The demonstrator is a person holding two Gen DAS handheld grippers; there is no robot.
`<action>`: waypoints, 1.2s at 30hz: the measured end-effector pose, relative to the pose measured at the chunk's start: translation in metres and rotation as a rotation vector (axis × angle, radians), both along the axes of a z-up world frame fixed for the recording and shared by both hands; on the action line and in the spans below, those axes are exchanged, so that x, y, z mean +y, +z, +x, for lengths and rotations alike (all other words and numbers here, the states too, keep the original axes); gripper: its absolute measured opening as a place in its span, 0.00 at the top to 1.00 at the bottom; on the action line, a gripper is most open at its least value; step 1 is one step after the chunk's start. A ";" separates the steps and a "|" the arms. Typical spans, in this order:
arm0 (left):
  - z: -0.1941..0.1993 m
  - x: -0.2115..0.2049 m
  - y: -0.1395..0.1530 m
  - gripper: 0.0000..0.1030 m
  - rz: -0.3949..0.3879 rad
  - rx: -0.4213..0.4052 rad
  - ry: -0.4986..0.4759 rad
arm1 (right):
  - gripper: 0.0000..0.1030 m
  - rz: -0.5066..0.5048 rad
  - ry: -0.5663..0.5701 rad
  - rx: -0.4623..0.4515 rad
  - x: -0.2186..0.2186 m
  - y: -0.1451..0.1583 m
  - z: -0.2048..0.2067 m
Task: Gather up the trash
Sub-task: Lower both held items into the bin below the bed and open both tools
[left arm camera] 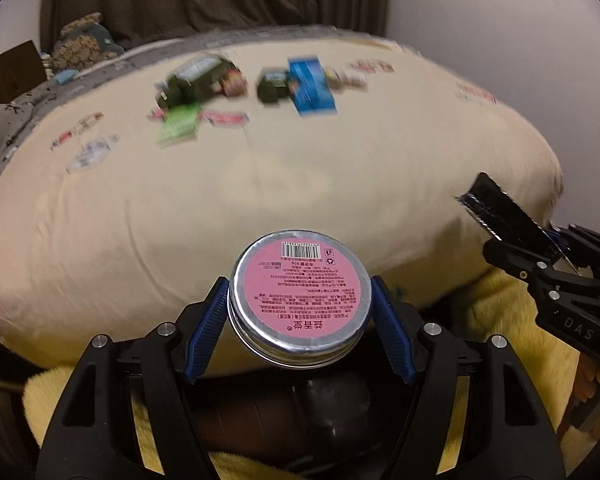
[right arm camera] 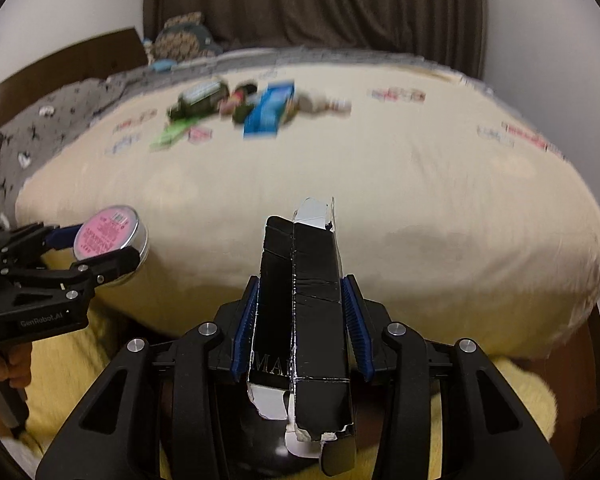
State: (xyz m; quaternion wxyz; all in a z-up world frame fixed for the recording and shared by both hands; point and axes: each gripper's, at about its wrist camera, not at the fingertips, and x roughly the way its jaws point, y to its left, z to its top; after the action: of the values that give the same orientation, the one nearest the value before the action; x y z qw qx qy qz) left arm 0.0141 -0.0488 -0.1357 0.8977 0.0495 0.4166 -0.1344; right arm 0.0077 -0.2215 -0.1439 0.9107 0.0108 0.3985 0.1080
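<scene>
two grippers, each holding one piece of trash above the near edge of the bed (left arm camera: 260,184). the left gripper (left arm camera: 300,320) pinches a round metal tin (left arm camera: 299,294) with a pink printed label. the right gripper (right arm camera: 300,320) clamps a torn, flattened black carton (right arm camera: 304,320). farther back lies one blue box (left arm camera: 311,85) among blurred green wrappers (left arm camera: 178,125).

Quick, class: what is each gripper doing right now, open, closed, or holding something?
Left gripper: closed on the round tin with a pink label.
Right gripper: closed on the torn black carton.
</scene>
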 end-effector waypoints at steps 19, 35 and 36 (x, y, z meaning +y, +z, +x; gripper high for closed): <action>-0.012 -0.014 -0.129 0.36 0.011 0.429 -0.120 | 0.59 0.057 0.047 0.403 0.020 -0.112 0.009; -0.008 -0.014 -0.130 0.19 0.034 0.419 -0.113 | 0.39 0.054 0.014 0.371 0.007 -0.095 0.017; -0.007 -0.012 -0.129 0.19 0.037 0.411 -0.110 | 0.39 0.054 0.004 0.357 0.003 -0.090 0.017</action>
State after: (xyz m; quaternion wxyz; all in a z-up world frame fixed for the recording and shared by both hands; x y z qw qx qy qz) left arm 0.0068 -0.0608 -0.2646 0.7842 0.0602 0.5899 -0.1828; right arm 0.0243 -0.2181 -0.2344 0.8247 0.0534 0.5508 0.1169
